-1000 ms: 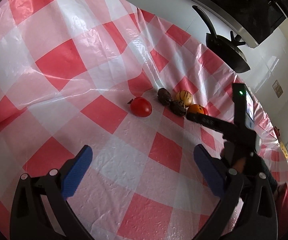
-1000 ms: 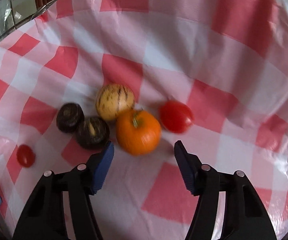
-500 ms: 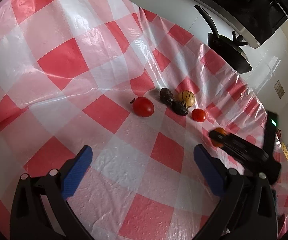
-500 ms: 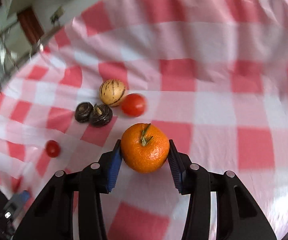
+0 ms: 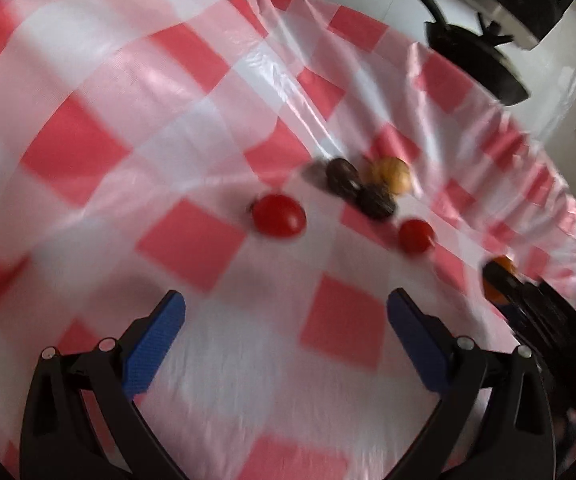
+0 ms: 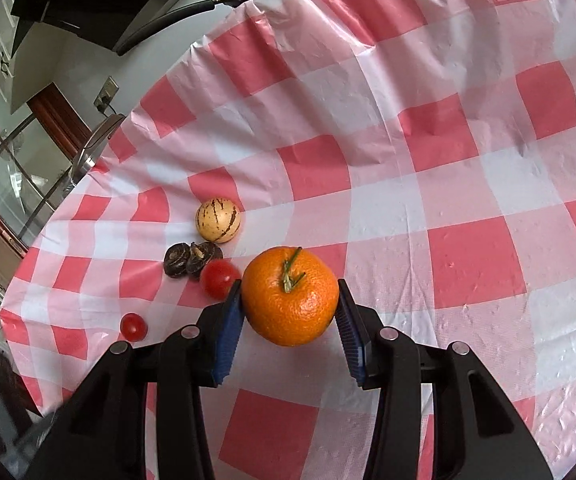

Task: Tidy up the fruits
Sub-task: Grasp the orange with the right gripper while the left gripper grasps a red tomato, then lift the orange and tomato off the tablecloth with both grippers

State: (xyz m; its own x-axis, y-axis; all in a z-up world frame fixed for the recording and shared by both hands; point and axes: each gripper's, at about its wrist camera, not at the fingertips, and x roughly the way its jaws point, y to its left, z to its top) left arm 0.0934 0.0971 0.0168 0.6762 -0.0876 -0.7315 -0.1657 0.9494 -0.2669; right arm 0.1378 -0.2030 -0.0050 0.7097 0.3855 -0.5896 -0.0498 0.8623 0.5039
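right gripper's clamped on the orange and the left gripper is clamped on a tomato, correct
Not quite. The left gripper is open with nothing between its pads, as the left wrist view shows; the nearer tomato lies on the tablecloth ahead of it. The right gripper does clamp the orange.

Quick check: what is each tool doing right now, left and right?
Left tool: open, nothing between its fingers.
Right tool: closed on the orange, held above the checked cloth.
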